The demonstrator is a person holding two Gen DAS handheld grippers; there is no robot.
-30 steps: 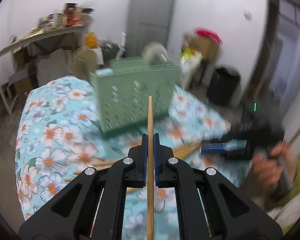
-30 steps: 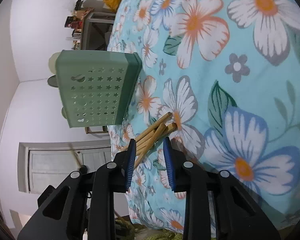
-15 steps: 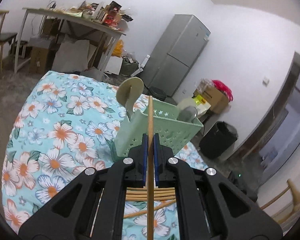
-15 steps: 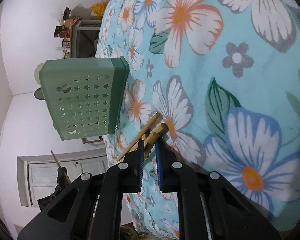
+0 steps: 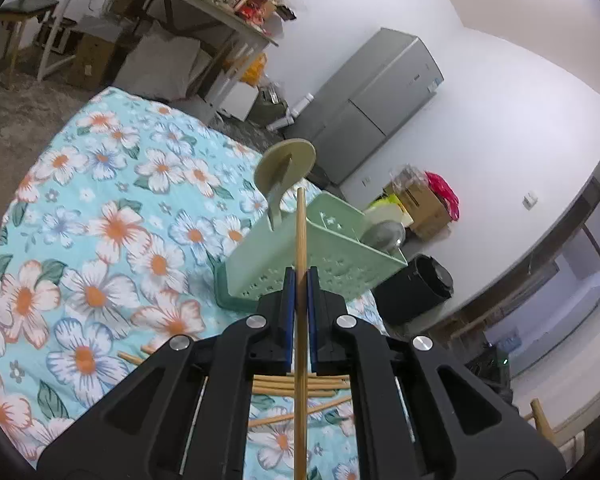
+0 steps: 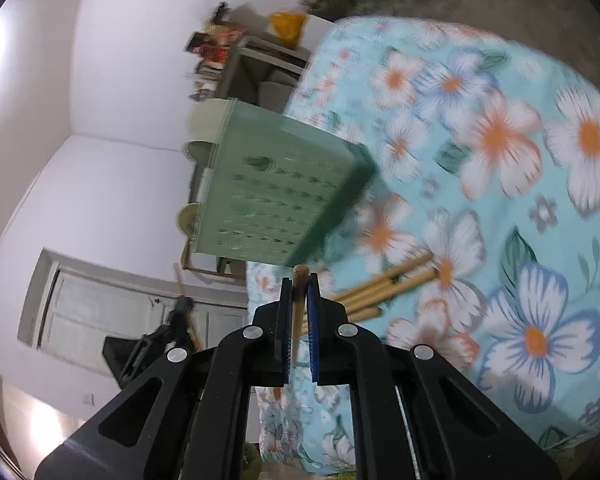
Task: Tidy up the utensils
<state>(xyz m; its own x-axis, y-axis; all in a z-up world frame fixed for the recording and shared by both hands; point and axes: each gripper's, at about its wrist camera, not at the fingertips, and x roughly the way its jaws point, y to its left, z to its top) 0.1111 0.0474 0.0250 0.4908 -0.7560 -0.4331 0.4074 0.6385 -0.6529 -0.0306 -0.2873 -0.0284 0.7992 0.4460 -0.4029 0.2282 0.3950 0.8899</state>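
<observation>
Wooden chopstick (image 5: 300, 240), long, thin and light brown, sits clamped between the blue pads of the black left gripper (image 5: 300, 280). Jaws are basically all the way closed on it. The stick runs straight out past the fingertips, and its far tip shows in front of the rim of the pale green perforated plastic utensil basket (image 5: 340, 256), which stands just beyond the gripper on the turquoise floral tablecloth (image 5: 100, 200).

Same deal on the other side: the black right gripper (image 6: 299, 296) has its jaws pinched shut on a second light brown wooden chopstick (image 6: 299, 280), with only a short stub poking out past the pads. It's held clear of the cloth, near the basket's lower corner in that blurry view.

The rest of the loose wooden chopsticks (image 6: 384, 284) lie in a messy bundle on the tablecloth just beside the right gripper, near the table edge, between it and the basket. In the left view the pile (image 5: 296, 384) shows through the gap under the fingers.

Already standing in the basket: a beige round-headed slotted spatula (image 5: 286, 160) at one end and something grey and roundish (image 5: 382, 234) at the other, can't tell what. Behind the table there's a grey fridge (image 5: 372, 104), a cluttered white side table (image 5: 204, 4) and a black bin (image 5: 420, 288).
</observation>
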